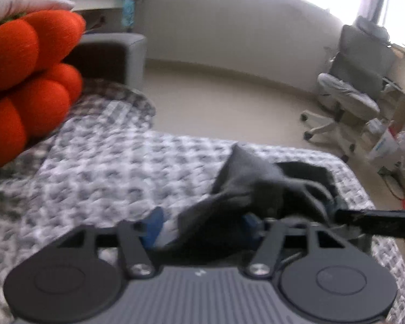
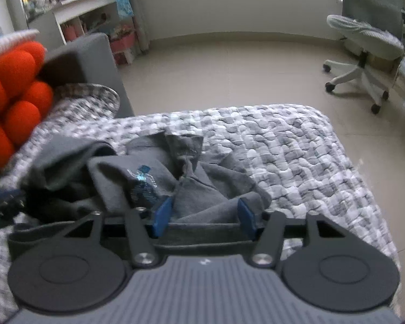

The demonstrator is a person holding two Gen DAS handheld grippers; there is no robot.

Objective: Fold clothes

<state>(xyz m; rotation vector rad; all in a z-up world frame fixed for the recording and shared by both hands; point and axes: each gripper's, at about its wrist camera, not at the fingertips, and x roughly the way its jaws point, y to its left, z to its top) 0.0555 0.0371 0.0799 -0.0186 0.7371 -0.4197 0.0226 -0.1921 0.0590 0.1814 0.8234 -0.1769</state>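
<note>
The grey garment [image 2: 175, 186] lies crumpled on the checked quilt [image 2: 297, 145], directly ahead of and under both grippers. It is bunched, with folds overlapping and a small blue print facing up; no flat, squared shape shows.

Right gripper [image 2: 205, 217]: the blue pads [image 2: 163, 213] stand apart, with cloth lying between them. The jaws are spread, not clamping.

Left gripper [image 1: 202, 226]: the view is blurred. Dark cloth rises in a peak between and ahead of the fingers and hides the right pad. The fingers look set apart, but whether they grip the cloth cannot be told.

Step in hand, as a judgement: taking hold of the garment to lift and spread it, or gathering it between folds. The crumpled state fits either.

Next move calls for a definite hold on an edge or hem, not on a bunched middle layer, with both grippers on separate points so the cloth can be drawn flat.

Room for moving:
- Right of the right gripper: open quilt, then the bed edge, then floor.
- Ahead: a short run of quilt, then floor.
- Left: an orange cushion [image 2: 10, 102] stands close and limits spreading on that side.
- The office chair [image 2: 364, 37] is well apart, far ahead to the right.
</note>
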